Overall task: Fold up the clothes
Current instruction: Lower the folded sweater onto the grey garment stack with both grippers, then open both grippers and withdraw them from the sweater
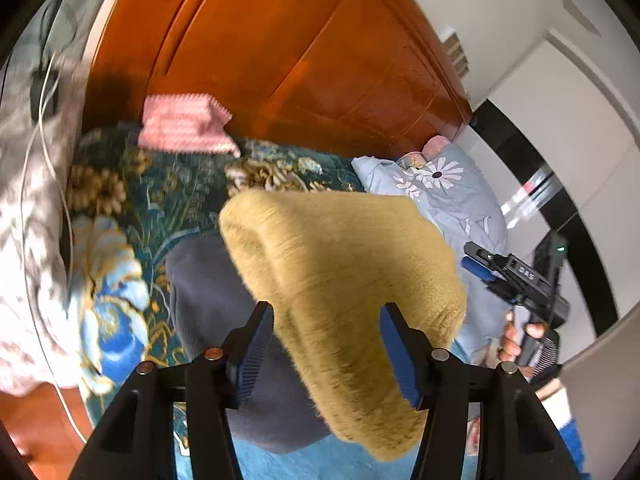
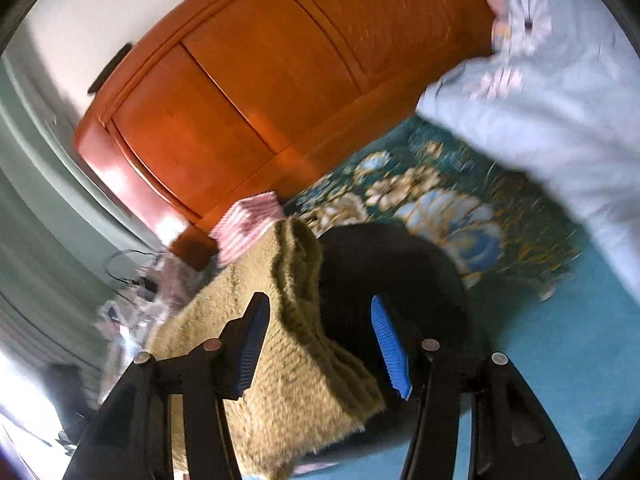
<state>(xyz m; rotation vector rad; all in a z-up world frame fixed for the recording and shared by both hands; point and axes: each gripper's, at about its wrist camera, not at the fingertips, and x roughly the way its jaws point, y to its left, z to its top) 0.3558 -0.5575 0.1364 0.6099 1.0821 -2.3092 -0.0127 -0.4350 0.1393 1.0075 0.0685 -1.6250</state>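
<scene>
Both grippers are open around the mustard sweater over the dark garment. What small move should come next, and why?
Probably close the left gripper on the mustard sweater. Its fingers stand apart on either side of the fabric, which drapes between them over the dark garment, so nothing grips it yet.

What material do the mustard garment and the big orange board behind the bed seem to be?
Mustard garment: looks like a fuzzy knit, perhaps wool or acrylic; loose fibres stand up along its ribbed edges. Orange board: looks like varnished wood, with raised panels and a glossy sheen.
</scene>
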